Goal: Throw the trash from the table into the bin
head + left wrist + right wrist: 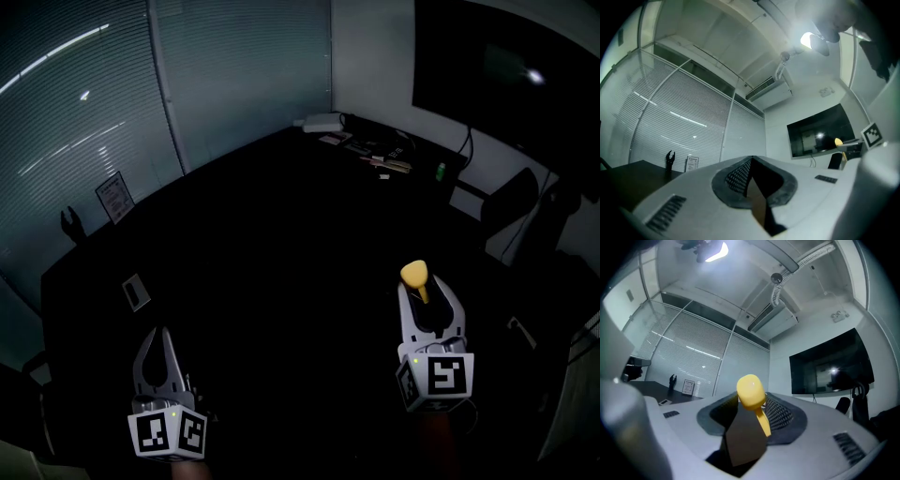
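right gripper (422,298): pinches small yellow plastic scoop (414,273) above black table (262,234)
left gripper (165,334): closed, empty
risk: thin stem grip, scoop might slip out

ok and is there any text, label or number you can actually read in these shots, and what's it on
No text can be read in any view.
Framed notice by the blinds: print too small and dark to read.
Papers at the table's far end: too small to read.
Marker cubes: black and white square patterns only, no letters.
Yellow trash piece: no print shows on it.
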